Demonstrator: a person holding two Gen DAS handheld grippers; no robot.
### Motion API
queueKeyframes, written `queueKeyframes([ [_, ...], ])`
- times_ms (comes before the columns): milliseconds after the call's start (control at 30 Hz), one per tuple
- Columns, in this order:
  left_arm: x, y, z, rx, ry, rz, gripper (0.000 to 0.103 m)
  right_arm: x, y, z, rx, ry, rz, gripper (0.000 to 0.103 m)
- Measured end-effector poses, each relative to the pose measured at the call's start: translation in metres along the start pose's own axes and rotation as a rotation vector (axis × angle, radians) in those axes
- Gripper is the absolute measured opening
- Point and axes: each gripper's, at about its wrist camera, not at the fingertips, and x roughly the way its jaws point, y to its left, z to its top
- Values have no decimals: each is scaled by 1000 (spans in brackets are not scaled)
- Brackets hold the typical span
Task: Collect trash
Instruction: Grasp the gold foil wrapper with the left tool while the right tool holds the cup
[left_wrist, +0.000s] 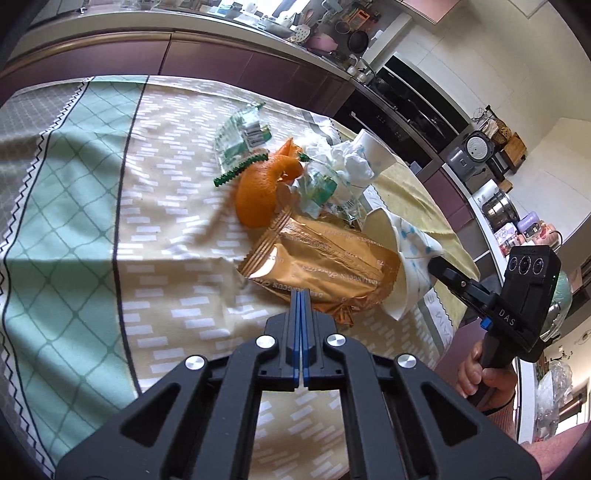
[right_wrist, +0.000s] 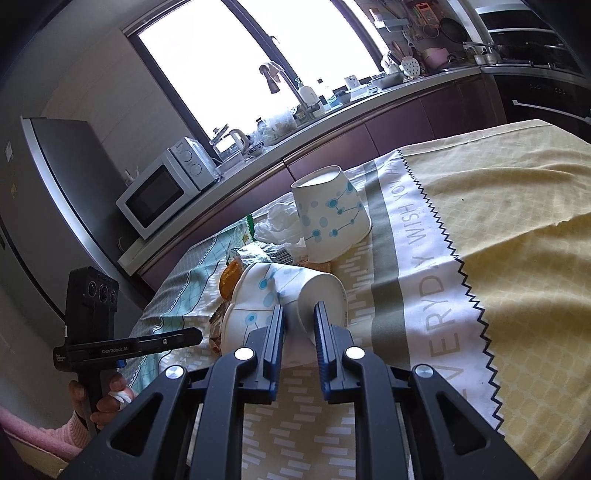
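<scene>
A pile of trash lies on the tablecloth. My left gripper (left_wrist: 301, 295) is shut, its tips at the near edge of a gold foil wrapper (left_wrist: 325, 266); whether it pinches the wrapper is unclear. Behind it lie an orange peel (left_wrist: 258, 192), green-and-clear wrappers (left_wrist: 242, 136) and crumpled white tissue (left_wrist: 351, 162). A crushed paper cup with blue dots (right_wrist: 288, 295) lies on its side; my right gripper (right_wrist: 298, 314) is part open with its jaws around the cup's rim. A second dotted cup (right_wrist: 330, 214) stands upside down behind it.
The patterned tablecloth (right_wrist: 498, 240) covers the table. A kitchen counter (right_wrist: 332, 107) with a sink, kettle and microwave (right_wrist: 166, 188) runs along the far side. A fridge (right_wrist: 55, 203) stands at the left.
</scene>
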Motion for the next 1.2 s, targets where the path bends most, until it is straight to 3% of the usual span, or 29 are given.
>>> queueKeyframes([
  [33,-3,4,1,0,-8,23,3,1,1,-1,-1,2,3,15],
  [100,-6,13,4,15,-25,75,27,2,1,-1,-2,4,6,15],
  [167,-4,19,8,38,-25,110,40,3,0,-2,-3,7,4,15],
  [267,6,20,17,70,10,103,44,4,0,-2,-4,10,2,15],
  [367,15,14,21,122,42,65,57,5,0,-4,-5,13,0,15],
  [533,28,5,26,155,100,10,57,8,0,-5,-2,15,-1,14],
  [600,30,2,23,153,105,17,40,9,-1,-6,-1,17,-3,14],
  [700,29,1,20,138,91,38,27,9,-3,-5,6,13,-2,14],
  [933,15,2,8,80,66,-5,12,7,-7,-3,19,0,-11,15],
  [1033,6,3,3,82,62,-45,12,7,-8,-3,20,0,-8,15],
  [1067,7,3,1,93,76,-50,19,7,-8,-3,20,0,-7,15],
  [1100,9,5,-1,91,97,-71,35,7,-8,-4,19,1,-7,15],
  [1133,13,8,-3,70,124,-91,42,7,-8,-4,16,2,-7,15],
  [1200,14,10,-7,75,128,-104,42,8,-5,-5,4,7,-11,14],
])
